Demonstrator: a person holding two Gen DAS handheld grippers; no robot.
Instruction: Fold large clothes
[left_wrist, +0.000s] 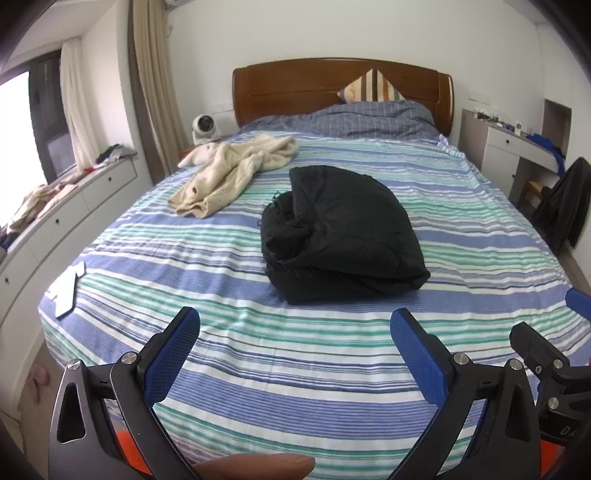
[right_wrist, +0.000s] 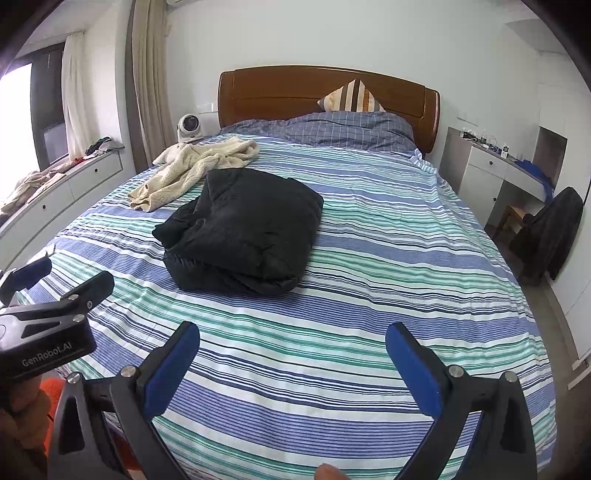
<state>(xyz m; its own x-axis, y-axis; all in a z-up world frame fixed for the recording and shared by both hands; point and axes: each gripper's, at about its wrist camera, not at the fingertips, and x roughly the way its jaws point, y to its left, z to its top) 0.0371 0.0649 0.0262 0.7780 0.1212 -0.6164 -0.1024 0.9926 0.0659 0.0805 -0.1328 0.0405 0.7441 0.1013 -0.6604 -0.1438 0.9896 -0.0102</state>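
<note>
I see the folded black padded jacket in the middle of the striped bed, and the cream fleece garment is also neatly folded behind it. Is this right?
Not quite. The cream fleece garment lies crumpled and unfolded, as the left wrist view shows. The black padded jacket is folded, in the middle of the striped bed.

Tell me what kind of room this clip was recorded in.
A home bedroom, most likely. A large bed with a striped sheet fills the view, backed by a wooden headboard with a pillow against it. A folded black garment and a cream one lie on the bed.

Black padded jacket (left_wrist: 343, 232), folded.
I see it as a thick, puffy bundle lying on the striped bed sheet (left_wrist: 258, 369).
</note>
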